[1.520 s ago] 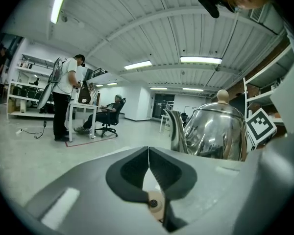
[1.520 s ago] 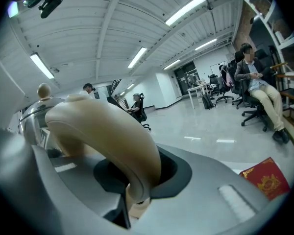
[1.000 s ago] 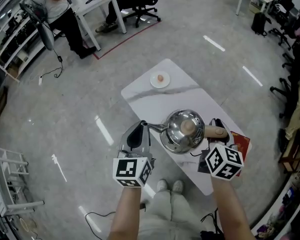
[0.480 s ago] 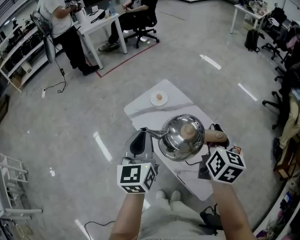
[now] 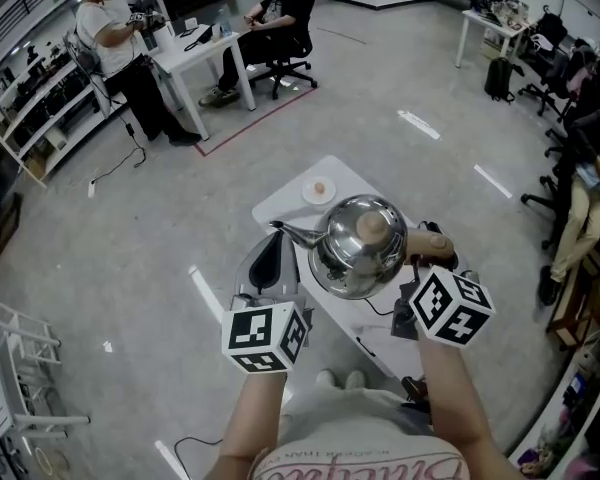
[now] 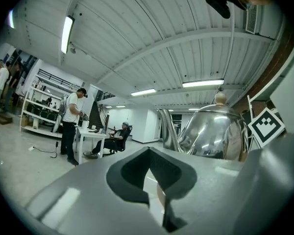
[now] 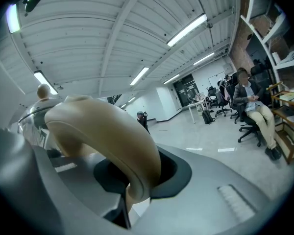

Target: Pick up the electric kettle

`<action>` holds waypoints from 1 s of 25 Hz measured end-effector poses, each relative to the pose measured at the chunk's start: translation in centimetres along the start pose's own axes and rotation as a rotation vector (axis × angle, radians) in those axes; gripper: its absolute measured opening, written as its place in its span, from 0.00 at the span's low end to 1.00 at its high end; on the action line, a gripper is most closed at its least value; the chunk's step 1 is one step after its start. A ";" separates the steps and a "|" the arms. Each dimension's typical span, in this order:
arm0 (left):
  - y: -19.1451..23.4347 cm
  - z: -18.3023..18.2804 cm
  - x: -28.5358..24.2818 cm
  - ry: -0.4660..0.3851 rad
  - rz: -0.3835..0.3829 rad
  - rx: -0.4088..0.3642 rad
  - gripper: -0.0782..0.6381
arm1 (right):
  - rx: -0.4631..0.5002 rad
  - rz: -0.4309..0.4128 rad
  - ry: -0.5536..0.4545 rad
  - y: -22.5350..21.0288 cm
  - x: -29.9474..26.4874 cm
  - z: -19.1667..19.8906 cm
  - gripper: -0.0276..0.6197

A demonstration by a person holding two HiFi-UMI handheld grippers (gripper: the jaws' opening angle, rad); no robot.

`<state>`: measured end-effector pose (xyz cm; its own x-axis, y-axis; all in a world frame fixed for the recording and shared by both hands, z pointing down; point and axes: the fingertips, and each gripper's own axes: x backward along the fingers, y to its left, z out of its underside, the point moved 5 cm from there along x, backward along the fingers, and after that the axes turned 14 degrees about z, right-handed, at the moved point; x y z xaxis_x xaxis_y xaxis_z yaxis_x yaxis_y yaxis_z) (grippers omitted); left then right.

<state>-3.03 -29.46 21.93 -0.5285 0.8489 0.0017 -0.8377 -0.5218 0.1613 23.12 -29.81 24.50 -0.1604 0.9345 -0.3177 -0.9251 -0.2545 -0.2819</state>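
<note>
Kettle (image 5: 358, 246) hangs lifted over the tabletop (image 5: 280, 206), midway between its long edges. Right claw (image 5: 427, 258) grips its beige handle (image 7: 108, 136). Left claw (image 5: 272, 260), jaws together and empty, sits just beside the spout (image 5: 295, 233).

Silver kettle (image 5: 352, 256), beige handle (image 5: 432, 243); white grey-veined table (image 5: 282, 206)

Both forearms are held fwd, side by side. L hand-held gripper (image 5: 275, 253) is held level, jaws brought together, nothing between. R hand-held gripper (image 5: 438, 260) is tipped slightly down, jaws clamped on kettle handle (image 5: 423, 240).
</note>
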 end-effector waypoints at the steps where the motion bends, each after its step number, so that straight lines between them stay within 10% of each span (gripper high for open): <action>1: 0.0 -0.2 0.1 -0.003 -0.003 -0.004 0.11 | -0.004 0.006 -0.001 0.1 0.3 -0.1 0.17; 25: -1.7 -0.9 1.0 -0.025 0.007 0.002 0.11 | -0.038 -0.006 -0.012 -0.8 3.5 -0.6 0.17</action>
<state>-2.23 -27.79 20.79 -0.5311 0.8469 0.0272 -0.8335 -0.5279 0.1632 23.50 -26.45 23.04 -0.1587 0.9390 -0.3051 -0.9125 -0.2575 -0.3179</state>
